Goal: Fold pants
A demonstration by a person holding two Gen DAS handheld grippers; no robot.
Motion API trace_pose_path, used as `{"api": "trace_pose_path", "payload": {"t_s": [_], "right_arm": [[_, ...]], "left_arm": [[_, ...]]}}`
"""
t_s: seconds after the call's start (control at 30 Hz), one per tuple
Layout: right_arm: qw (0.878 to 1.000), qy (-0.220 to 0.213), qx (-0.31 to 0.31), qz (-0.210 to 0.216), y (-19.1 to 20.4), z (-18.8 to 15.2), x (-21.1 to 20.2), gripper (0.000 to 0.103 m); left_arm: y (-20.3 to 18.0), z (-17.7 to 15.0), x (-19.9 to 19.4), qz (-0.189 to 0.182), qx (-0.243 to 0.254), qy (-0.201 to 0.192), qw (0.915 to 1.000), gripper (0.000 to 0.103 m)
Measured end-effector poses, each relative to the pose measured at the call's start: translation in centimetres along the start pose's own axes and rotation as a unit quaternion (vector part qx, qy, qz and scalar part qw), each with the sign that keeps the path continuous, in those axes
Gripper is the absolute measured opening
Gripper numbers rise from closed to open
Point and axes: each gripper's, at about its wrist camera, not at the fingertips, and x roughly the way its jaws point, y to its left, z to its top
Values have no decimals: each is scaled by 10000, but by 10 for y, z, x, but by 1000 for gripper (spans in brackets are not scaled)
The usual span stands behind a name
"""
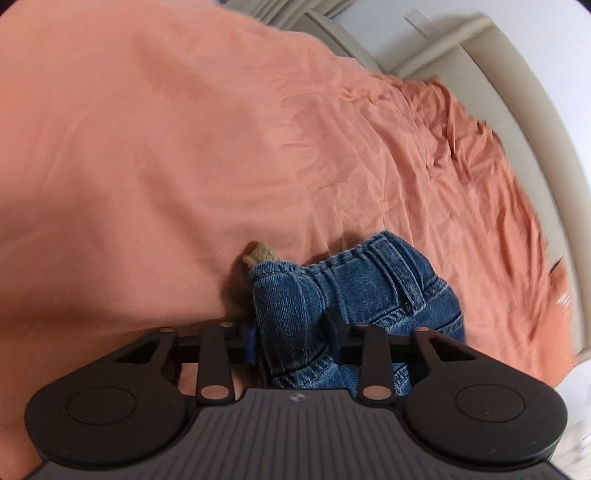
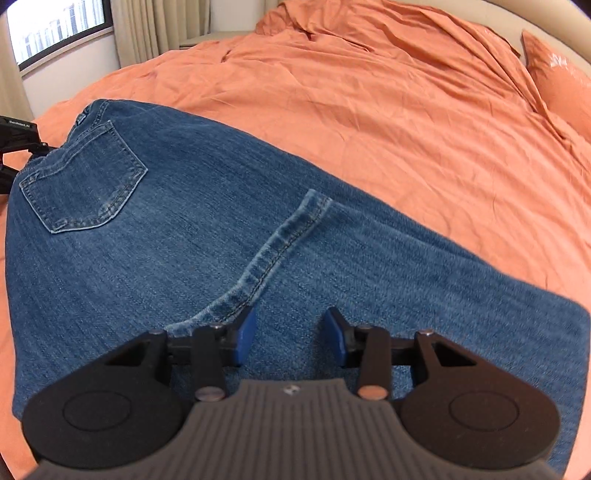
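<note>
Blue denim jeans [image 2: 184,236] lie spread on an orange bed sheet [image 2: 406,110], back pocket [image 2: 85,181] up at the left, a leg hem [image 2: 280,240] folded across the middle. My right gripper [image 2: 291,334] is open just above the denim, blue pads [image 2: 245,334] apart, nothing between them. My left gripper [image 1: 293,332] is shut on the bunched waistband of the jeans [image 1: 354,280], with a belt loop showing. In the right wrist view, the left gripper's body [image 2: 18,147] shows at the jeans' waist end, far left.
The orange sheet [image 1: 184,147] is wrinkled toward the headboard [image 1: 517,110]. An orange pillow [image 2: 557,77] lies at the far right. A window [image 2: 55,26] and curtains [image 2: 155,26] stand beyond the bed's left edge.
</note>
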Motion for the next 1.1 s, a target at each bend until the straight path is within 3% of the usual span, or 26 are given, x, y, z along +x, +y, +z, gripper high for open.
{"api": "trace_pose_path", "payload": {"t_s": [0.13,0.23,0.33,0.4,0.53,0.6,0.7,0.83,0.93,1.0,1.1], "right_arm": [[9999,124,-38,-65,3,2,2,38],[9998,99,112,-97,3,2,-8,38],[9988,-183,455,84,-3,-3,-33,38],[9973,-262,671,106,-8,-10,-49,38],[9940,-369,1027,-11,-21,-27,-82,38],[9906,-502,1275,-3,-30,-39,-99,38],[9822,-676,1751,-39,-44,-60,-122,38],[9689,-774,2349,-112,-65,-92,-143,38],[9601,-779,2680,-208,-82,-117,-156,38],[9558,-700,2844,-245,-91,-132,-159,38],[9520,-583,2993,-260,-99,-149,-162,38]], "left_arm": [[-26,-5,-18,268,430,-311,9982,24],[-54,-12,-54,120,761,-752,9942,19],[-94,-21,-93,-73,1264,-1070,9862,19],[-130,-34,-114,-144,1762,-1260,9762,19],[-202,-85,-145,-419,2889,-1480,9449,19],[-237,-121,-152,-545,3463,-1556,9235,19],[-280,-184,-151,-612,4320,-1667,8842,19],[-314,-266,-130,-757,5114,-1343,8454,19],[-325,-325,-107,-838,5644,-895,8164,19],[-323,-359,-92,-889,5880,-316,8033,20],[-316,-387,-63,-941,5907,795,7974,29]]}}
